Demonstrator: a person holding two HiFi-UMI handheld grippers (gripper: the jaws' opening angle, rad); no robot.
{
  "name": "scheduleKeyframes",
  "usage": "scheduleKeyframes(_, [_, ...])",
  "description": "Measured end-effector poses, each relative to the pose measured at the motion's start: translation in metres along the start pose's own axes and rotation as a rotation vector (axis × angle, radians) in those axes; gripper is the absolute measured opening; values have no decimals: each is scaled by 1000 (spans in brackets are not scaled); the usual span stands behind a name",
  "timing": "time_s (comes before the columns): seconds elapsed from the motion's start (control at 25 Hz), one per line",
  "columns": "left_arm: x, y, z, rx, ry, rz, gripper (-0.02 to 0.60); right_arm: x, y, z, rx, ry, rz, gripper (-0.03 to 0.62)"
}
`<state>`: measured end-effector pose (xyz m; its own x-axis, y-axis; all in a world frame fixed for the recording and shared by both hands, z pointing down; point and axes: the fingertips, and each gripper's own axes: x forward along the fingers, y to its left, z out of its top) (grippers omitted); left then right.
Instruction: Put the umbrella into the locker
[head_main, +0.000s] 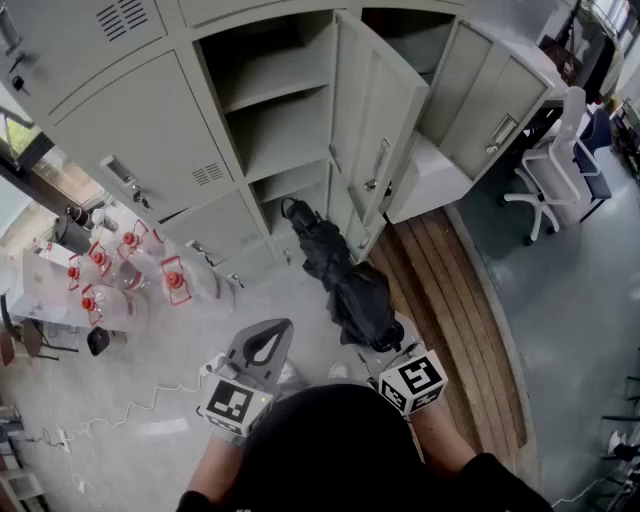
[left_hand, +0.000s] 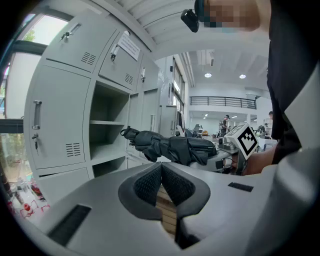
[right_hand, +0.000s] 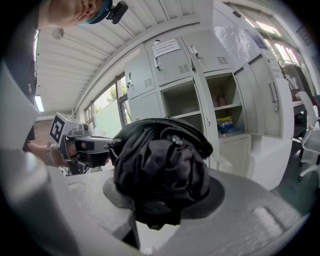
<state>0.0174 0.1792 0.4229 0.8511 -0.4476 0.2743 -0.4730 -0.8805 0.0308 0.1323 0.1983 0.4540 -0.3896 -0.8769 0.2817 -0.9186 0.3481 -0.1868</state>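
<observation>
Only the head view took in the whole layout. The folded black umbrella (head_main: 345, 285) hung over the floor in front of the open locker (head_main: 285, 130), whose door (head_main: 375, 130) stood swung out at 1 o'clock of the umbrella. Clear water jugs (head_main: 150, 280) with red handles stood on the floor at 9 o'clock. A white office chair (head_main: 550, 165) sat far off at 3 o'clock.

The left tongs' own view showed what the head view could not. The left tongs (left_hand: 161, 170) were closed, pad against pad, with nothing between them. Beyond them the umbrella (left_hand: 170, 146) lay nearly level, seen side-on, with the other tool's marker cube (left_hand: 246, 140) at 3 o'clock.

The right gripper view looked straight down the umbrella (right_hand: 160, 170), so it showed as a bunched black bundle. The right tongs (right_hand: 162, 202) were clamped on the umbrella's near end. This view alone showed a paper notice (right_hand: 165, 47) on an upper door and yellow and blue things (right_hand: 226, 124) on a shelf in a second open locker.

In the head view the umbrella's long axis ran from 5 o'clock, at the right tongs, up to 11 o'clock. Its far end carried a small loop (head_main: 291, 209) and pointed at the locker's lowest opening. Whether that end had crossed the threshold could not be told.
</observation>
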Motion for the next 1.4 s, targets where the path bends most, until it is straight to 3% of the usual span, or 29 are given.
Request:
scheduleKeyframes(0.32, [-13,15,0,-33,7,-13,12,8,14,1,30,-1,-28,198])
scheduleKeyframes(0.6, [-32,42,-11,-11,-11,-47,12,26,35,6,72,-17,-67,198])
scheduleKeyframes(1.24, [-77,116,-45,-132,-26,-99,12,72,83,2,91,15,-177,198])
scheduleKeyframes(1.4, [-70,128,-42,-115,-38,-105,12,79,77,5,95,20,-190,199])
